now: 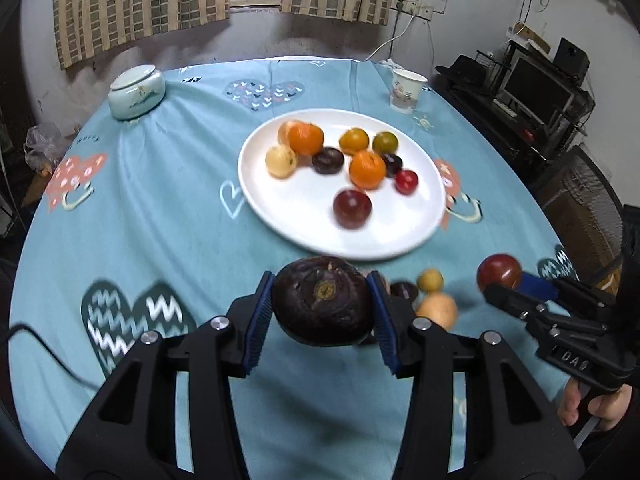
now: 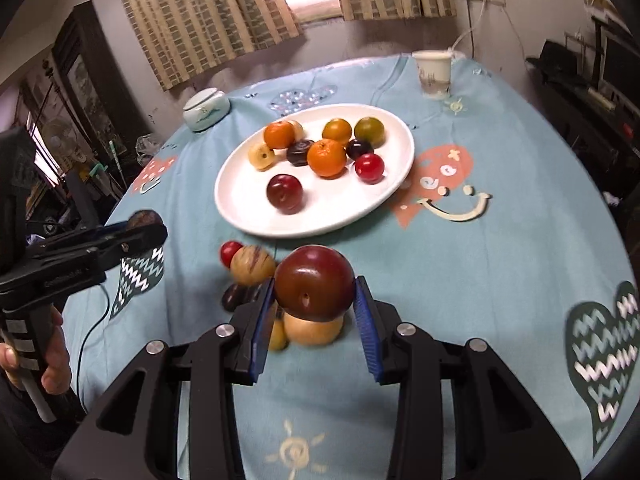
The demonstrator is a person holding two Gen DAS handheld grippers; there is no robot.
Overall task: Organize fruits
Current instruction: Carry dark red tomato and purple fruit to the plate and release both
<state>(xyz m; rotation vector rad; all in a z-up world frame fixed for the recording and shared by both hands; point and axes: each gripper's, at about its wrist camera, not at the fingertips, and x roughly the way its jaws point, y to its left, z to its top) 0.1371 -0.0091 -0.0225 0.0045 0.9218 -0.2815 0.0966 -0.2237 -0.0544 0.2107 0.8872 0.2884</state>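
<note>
A white plate (image 1: 400,236) (image 2: 240,204) on the blue tablecloth holds several fruits: oranges, dark plums, red plums, pale round ones. My left gripper (image 1: 322,300) is shut on a large dark purple fruit (image 1: 322,306), held above the cloth just short of the plate; it also shows in the right wrist view (image 2: 142,220). My right gripper (image 2: 314,300) is shut on a dark red plum (image 2: 314,282) (image 1: 498,272), held above a cluster of loose fruits: a pale yellow one (image 2: 316,330), a striped tan one (image 2: 252,264), a small red one (image 2: 230,252), a dark one (image 2: 236,296).
A lidded ceramic jar (image 1: 136,92) stands at the far left of the table, a paper cup (image 1: 406,90) at the far right. A cable (image 2: 92,328) trails over the left table edge. Shelves with electronics (image 1: 532,92) stand to the right.
</note>
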